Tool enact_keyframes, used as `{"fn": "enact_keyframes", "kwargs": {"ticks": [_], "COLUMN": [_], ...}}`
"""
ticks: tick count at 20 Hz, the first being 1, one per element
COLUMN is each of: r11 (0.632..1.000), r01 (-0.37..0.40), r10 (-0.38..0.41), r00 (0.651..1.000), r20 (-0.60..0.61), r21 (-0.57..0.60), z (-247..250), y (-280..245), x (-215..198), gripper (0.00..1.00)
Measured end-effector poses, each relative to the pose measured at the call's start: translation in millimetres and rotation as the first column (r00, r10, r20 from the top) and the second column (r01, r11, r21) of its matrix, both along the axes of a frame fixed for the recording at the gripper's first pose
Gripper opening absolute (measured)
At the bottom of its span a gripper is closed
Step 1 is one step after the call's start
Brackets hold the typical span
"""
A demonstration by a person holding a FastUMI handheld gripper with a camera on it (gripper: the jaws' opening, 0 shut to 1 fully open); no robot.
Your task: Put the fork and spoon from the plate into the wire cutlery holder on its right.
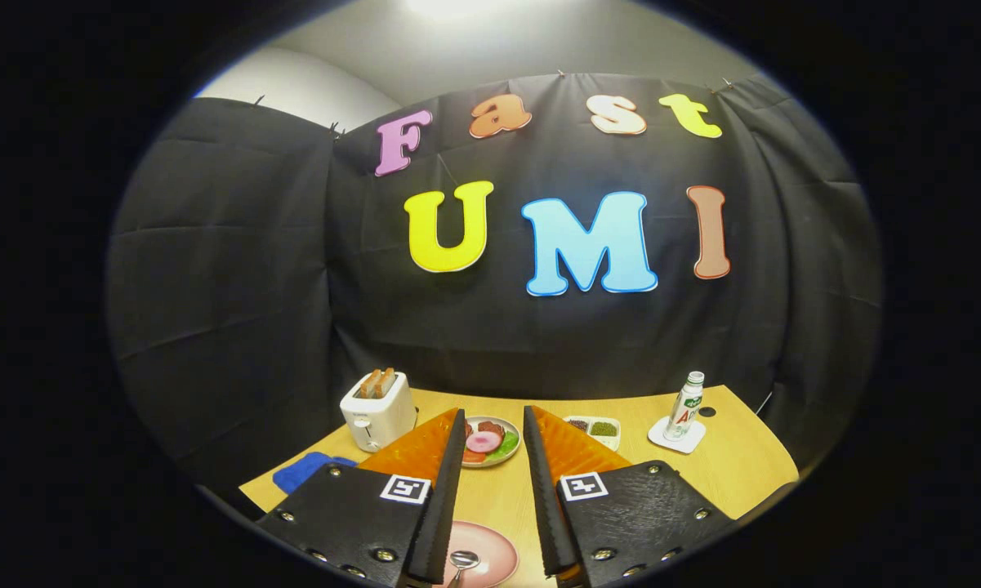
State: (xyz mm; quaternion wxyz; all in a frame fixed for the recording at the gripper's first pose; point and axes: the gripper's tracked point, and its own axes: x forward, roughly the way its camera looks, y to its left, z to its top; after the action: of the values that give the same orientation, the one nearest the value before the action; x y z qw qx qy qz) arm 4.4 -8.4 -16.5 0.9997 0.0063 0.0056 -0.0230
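Observation:
My gripper [494, 425] hangs open above the wooden table [735, 465], nothing between its fingers. Below and between the fingers, close to me, lies a pink plate [490, 549]. A metal spoon [462, 560] rests on it, its bowl showing beside the left finger [441, 490]. The fork and the wire cutlery holder are hidden, perhaps under the right finger [551, 482].
Beyond the fingers sit a plate of food [490, 441], a white toaster [378, 411] with toast at the left, a small tray with dark fillings [595, 428], and a bottle [686, 404] on a white coaster at the right. A blue cloth [306, 469] lies at the table's left edge.

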Motion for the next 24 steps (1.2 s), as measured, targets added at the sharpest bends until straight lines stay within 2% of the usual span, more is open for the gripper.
{"fn": "enact_keyframes", "kwargs": {"ticks": [6,14,17,21,24], "r11": [0.999,0.996,0.993,0.991,0.991], "r01": [-0.016,-0.041,-0.046,-0.045,-0.047], "r10": [0.021,0.072,0.096,0.119,0.120], "r00": [0.984,0.903,0.851,0.744,0.694], "r20": [-0.175,-0.424,-0.516,-0.657,-0.710], "r21": [0.031,0.082,0.110,0.127,0.121], "z": [-72.9,-167.9,-204.2,-255.1,-279.3], "y": [10.5,29.2,38.7,50.5,53.5], "x": [-7.9,-12.9,-13.7,-16.3,-17.6], "gripper": [0.44,0.44,0.44,0.44,0.44]}}
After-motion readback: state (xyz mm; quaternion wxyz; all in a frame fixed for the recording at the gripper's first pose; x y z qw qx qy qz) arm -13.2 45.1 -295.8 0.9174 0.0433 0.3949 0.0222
